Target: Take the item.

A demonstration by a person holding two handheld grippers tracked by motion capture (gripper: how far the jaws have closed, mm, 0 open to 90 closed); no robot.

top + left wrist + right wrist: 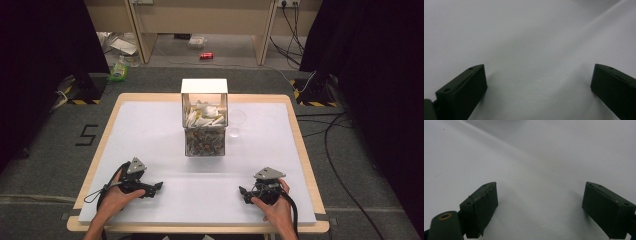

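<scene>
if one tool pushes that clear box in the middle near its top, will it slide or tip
The clear box looks taller than wide, so a high push may tip it. Its lower half seems packed, which probably steadies it. The smooth white table likely lets it slide.

A black "5" (87,135) marks the floor (table's left).

White table (150,130): clear box (204,117), possibly glass cup (236,120).

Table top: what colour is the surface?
White, with a light wooden rim; clearest in the high view.
</scene>
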